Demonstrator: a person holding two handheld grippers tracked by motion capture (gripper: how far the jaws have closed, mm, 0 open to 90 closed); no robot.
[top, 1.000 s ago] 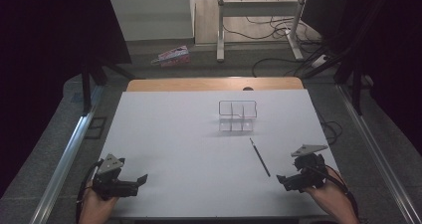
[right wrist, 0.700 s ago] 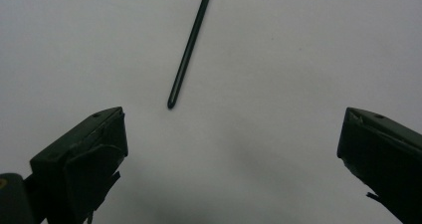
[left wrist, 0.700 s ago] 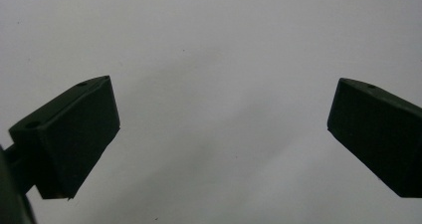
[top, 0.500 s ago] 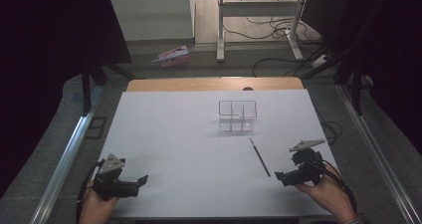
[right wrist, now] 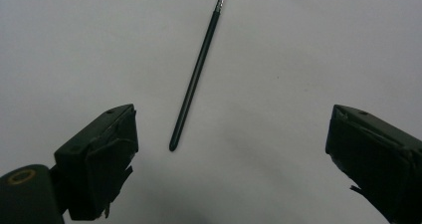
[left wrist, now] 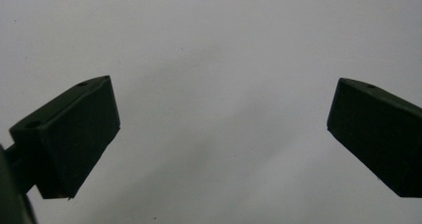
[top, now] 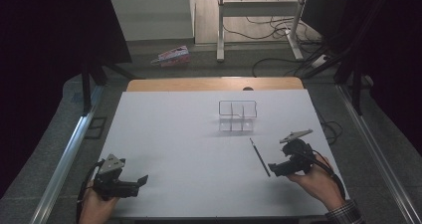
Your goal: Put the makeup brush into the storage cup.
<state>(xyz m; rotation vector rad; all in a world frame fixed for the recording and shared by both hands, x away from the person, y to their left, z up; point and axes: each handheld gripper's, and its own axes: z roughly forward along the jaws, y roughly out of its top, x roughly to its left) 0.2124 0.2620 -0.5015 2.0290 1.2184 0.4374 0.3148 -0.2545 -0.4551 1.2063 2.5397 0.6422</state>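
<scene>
1. High view is showing a white table [top: 164, 134] with a thin dark pen [top: 260, 157] lying flat on it, right of centre, and a clear divided organizer [top: 238, 116] standing farther back, apart from the pen's far tip.
2. The right hand-held gripper [top: 275, 168] is hovering just beside the pen's near end, pointing leftward toward it; the pen is not being touched.
3. In the right gripper view the right hand-held gripper [right wrist: 229, 164] is standing released, jaws spread wide, and the pen [right wrist: 195, 79] is lying ahead between them, nearer the left jaw, its silver tip running toward the top edge.
4. The left hand-held gripper [top: 142, 180] is resting near the front left corner of the table, well apart from the pen; in the left gripper view it [left wrist: 221, 134] is also standing released, with bare table between its jaws.
5. Judging from this, the step in hand is the approach to pick up the pen, probably for placing in the organizer.
6. The next move is calling for easing forward and down so both jaws straddle the shaft, then closing squarely across it; the pen is thin and lying flat, so it may roll or slip aside.
</scene>
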